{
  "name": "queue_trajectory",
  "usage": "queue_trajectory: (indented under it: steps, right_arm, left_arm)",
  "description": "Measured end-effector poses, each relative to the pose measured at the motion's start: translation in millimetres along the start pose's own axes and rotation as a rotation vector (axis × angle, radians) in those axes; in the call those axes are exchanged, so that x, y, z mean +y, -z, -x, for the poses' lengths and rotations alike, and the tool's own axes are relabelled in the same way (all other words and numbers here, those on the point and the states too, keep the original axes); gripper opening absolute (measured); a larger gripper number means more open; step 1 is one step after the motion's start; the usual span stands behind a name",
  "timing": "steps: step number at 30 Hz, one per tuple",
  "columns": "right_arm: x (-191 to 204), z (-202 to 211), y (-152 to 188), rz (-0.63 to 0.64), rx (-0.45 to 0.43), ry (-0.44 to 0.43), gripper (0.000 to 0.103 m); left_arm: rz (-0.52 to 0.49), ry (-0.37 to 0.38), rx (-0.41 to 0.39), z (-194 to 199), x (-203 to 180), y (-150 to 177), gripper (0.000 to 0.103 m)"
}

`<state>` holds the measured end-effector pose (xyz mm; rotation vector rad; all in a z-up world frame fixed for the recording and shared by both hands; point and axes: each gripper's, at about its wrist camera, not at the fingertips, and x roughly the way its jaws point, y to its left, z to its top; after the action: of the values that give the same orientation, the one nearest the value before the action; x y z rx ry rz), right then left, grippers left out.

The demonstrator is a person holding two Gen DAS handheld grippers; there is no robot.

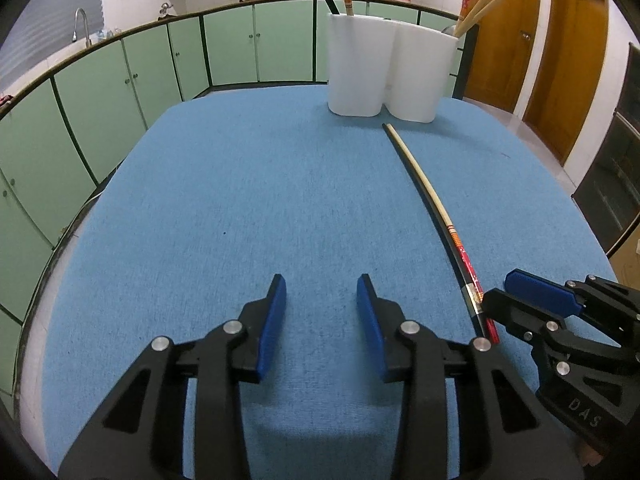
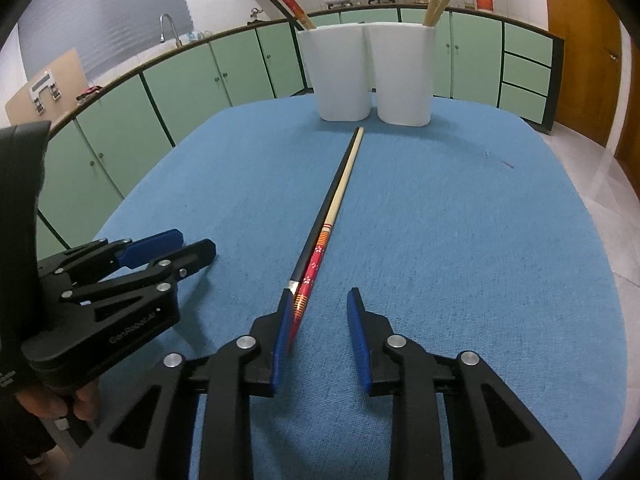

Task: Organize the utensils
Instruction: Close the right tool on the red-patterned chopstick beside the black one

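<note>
Two chopsticks lie side by side on the blue table: a black one (image 2: 320, 216) and a cream one with a red patterned handle (image 2: 338, 196), also in the left wrist view (image 1: 424, 184). Their tips point at a white two-compartment holder (image 2: 372, 76) (image 1: 392, 68) at the far edge, which holds several chopsticks. My right gripper (image 2: 320, 312) is open, its left finger touching the near ends of the lying chopsticks. It shows in the left wrist view (image 1: 500, 284). My left gripper (image 1: 322, 292) is open and empty, left of the chopsticks; it shows in the right wrist view (image 2: 192, 246).
The blue cloth-covered table (image 1: 240, 200) has rounded edges. Green kitchen cabinets (image 1: 160, 72) with a counter, sink tap and pots stand behind. Wooden doors (image 1: 560, 60) are at the right.
</note>
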<state>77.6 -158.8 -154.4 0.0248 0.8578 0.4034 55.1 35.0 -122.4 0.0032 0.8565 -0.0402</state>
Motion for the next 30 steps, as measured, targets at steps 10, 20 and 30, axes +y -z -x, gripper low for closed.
queue_trajectory:
  steps: [10,20,30]
  right_arm:
    - [3,-1,0,0.006,0.004,-0.009,0.026]
    - [-4,-2,-1,-0.034,0.004,-0.003,0.026]
    - [-4,3,2,-0.028,-0.001,-0.007,0.025]
  left_arm:
    - [0.027,0.013,-0.001,0,5,-1,0.036]
    - [0.037,0.013,0.004,-2,5,-2,0.036]
    - [0.049,0.013,-0.002,-1,7,-1,0.036]
